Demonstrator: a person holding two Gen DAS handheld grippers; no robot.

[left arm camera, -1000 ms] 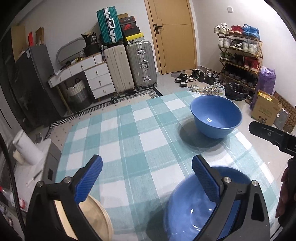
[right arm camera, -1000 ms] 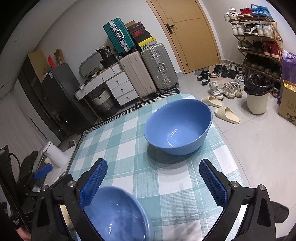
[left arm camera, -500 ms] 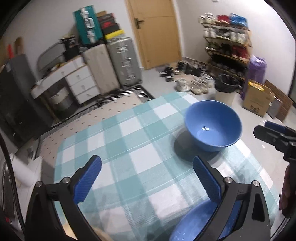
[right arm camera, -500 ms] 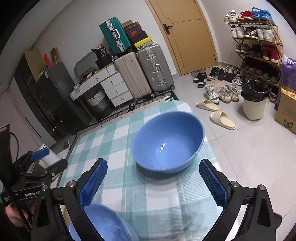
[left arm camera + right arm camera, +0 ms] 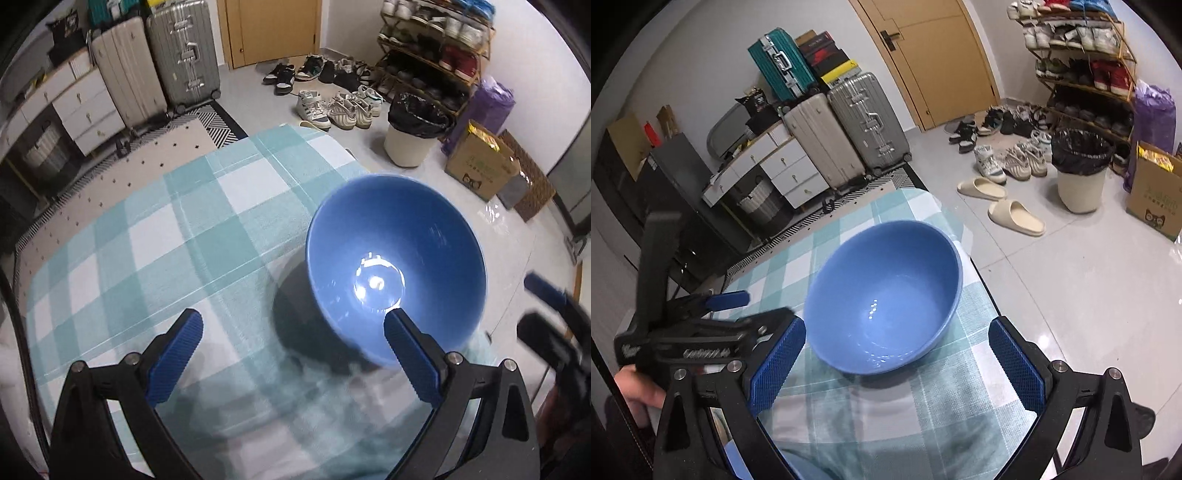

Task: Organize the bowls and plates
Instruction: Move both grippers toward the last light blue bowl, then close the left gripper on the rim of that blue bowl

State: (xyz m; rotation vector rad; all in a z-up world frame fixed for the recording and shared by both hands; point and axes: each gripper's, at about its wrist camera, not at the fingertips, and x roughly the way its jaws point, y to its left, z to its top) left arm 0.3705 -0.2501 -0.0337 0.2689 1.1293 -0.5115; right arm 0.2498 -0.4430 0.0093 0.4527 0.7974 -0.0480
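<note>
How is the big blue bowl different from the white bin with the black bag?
The blue bowl sits on the checked tablecloth; the white bin stands on the floor. The bowl is bare and shiny inside; the bin has a black bag lining it. Both are round and open on top.

Wooden door (image 5: pixel 934 55), suitcases (image 5: pixel 846 133), shoe rack (image 5: pixel 1082 70), tiled floor (image 5: pixel 1089 266).
</note>
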